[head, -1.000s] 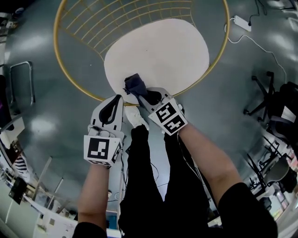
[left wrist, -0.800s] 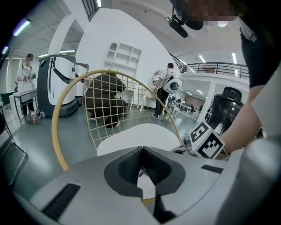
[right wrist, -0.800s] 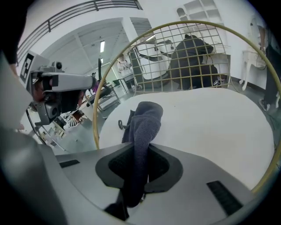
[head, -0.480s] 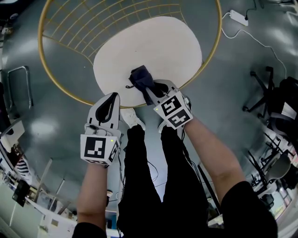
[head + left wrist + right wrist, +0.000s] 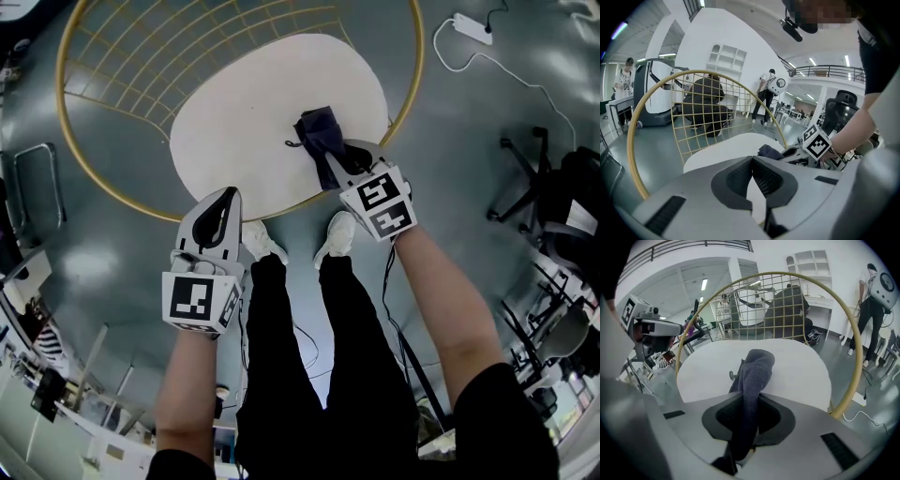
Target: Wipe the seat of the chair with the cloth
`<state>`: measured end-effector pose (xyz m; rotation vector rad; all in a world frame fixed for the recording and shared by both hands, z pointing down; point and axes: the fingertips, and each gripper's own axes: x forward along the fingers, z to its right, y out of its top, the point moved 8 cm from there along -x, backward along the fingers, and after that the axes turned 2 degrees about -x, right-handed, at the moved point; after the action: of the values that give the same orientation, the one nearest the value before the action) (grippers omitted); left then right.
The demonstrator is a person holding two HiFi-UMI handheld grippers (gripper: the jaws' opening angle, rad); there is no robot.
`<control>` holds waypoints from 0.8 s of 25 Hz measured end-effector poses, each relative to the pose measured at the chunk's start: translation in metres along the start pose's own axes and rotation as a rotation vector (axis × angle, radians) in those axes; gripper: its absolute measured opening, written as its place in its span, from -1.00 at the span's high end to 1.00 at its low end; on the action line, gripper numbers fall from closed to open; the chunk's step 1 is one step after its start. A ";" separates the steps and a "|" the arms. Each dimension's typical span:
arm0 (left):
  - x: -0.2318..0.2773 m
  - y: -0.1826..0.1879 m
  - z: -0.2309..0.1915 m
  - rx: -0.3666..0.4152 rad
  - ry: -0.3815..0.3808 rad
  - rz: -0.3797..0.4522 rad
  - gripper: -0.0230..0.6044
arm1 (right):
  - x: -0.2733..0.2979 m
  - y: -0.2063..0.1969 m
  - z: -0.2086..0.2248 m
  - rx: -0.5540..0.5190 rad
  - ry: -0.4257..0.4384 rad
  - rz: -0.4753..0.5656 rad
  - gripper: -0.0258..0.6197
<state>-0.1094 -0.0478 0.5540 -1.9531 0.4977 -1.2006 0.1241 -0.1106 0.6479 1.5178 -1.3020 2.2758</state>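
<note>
Operator and hand-held grippers: appearance only.

The left gripper [image 5: 225, 199] and the right gripper [image 5: 339, 159] have matching rounded, pale grey moulded shells, each with a black teardrop recess on top. Each carries a white cube printed with black square markers at the hand end: left cube [image 5: 199, 300], right cube [image 5: 380, 204]. In the gripper views the pads [image 5: 764, 180] are black and finely ribbed, and a dark rectangular slot [image 5: 665, 214] is set into the shell on each side. A thin dark cable [image 5: 398, 319] trails from the right unit. The person wears short black sleeves [image 5: 497, 412], black trousers [image 5: 300, 375] and white shoes [image 5: 259, 242].
</note>
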 end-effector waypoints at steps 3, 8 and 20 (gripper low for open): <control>0.003 0.002 0.004 0.004 -0.001 -0.002 0.89 | -0.008 -0.002 0.018 -0.011 -0.031 -0.002 0.72; 0.007 0.008 0.012 0.010 -0.005 0.000 0.89 | -0.019 0.000 0.034 -0.093 -0.068 -0.014 0.72; 0.006 0.017 0.018 0.014 0.007 0.008 0.89 | -0.043 0.002 0.072 -0.154 -0.177 -0.023 0.72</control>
<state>-0.0902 -0.0547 0.5397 -1.9344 0.4991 -1.2031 0.1951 -0.1473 0.6219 1.7007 -1.4579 2.0135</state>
